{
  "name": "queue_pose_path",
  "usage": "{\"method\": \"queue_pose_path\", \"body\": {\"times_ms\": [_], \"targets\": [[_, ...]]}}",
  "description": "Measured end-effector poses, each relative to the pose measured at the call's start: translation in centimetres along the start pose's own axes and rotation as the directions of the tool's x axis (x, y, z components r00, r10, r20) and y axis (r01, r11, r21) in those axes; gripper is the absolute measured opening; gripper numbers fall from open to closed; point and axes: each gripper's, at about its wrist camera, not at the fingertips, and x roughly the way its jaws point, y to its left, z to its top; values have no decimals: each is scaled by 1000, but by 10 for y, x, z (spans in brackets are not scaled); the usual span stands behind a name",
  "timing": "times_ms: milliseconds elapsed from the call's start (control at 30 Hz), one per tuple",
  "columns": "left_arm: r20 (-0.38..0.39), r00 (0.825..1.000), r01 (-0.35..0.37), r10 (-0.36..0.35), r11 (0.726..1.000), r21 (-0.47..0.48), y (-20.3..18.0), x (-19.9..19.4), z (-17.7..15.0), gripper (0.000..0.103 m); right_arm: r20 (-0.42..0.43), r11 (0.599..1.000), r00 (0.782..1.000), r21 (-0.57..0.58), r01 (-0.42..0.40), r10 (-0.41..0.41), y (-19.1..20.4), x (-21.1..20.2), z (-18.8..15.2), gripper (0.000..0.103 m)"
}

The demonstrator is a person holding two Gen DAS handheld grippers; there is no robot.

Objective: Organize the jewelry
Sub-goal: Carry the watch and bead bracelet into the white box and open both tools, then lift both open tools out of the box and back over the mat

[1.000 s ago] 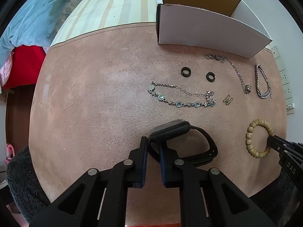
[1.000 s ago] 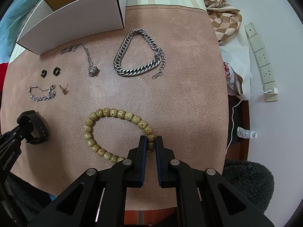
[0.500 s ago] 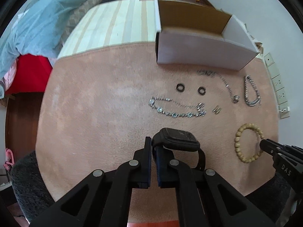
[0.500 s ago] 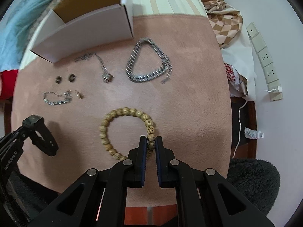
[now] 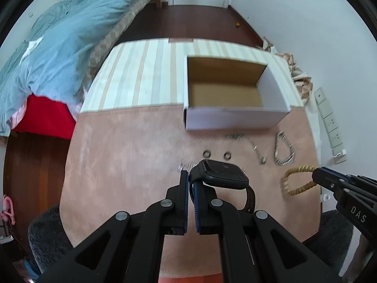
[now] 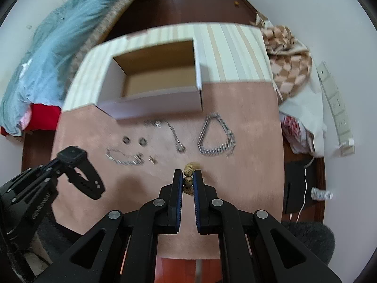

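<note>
My left gripper is shut on the strap of a black smartwatch and holds it above the pink mat; it also shows in the right wrist view. My right gripper is shut on a wooden bead bracelet and holds it above the mat; the bracelet hangs at the right of the left wrist view. An open white cardboard box stands at the mat's far edge, seen also in the right wrist view; its brown inside is bare.
On the mat lie a heavy silver chain bracelet, a thin chain with a pendant, two dark rings, a gemstone bracelet and a small earring. A checked cloth and power strip lie to the right.
Both grippers have risen well above the mat, lifting the smartwatch and the bead bracelet off it. The box interior has come into view.
</note>
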Motion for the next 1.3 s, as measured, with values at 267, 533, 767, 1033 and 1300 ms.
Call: {"method": "queue_pose_path", "body": {"times_ms": [267,533,767,1033,1300], "targets": [[48,998,35,-36,999,16,-6,-13,42,2,98,998,993,-12,-59,60,10,-42,55,9],[22,998,59,-59,998,28,-9,9,90,1,126,996,989,-50,-67,73,27,-42,118,9],[-45,994,97,-96,995,20,-11,48,127,4,66,998,996,-34,-61,63,26,2,156,9],[-109,990,91,-91,996,-7,-11,73,158,51,-85,989,985,41,-144,147,8,51,174,29],[-61,998,15,-17,999,-34,5,63,153,102,-37,1000,999,8,-30,31,-4,43,161,73]]}}
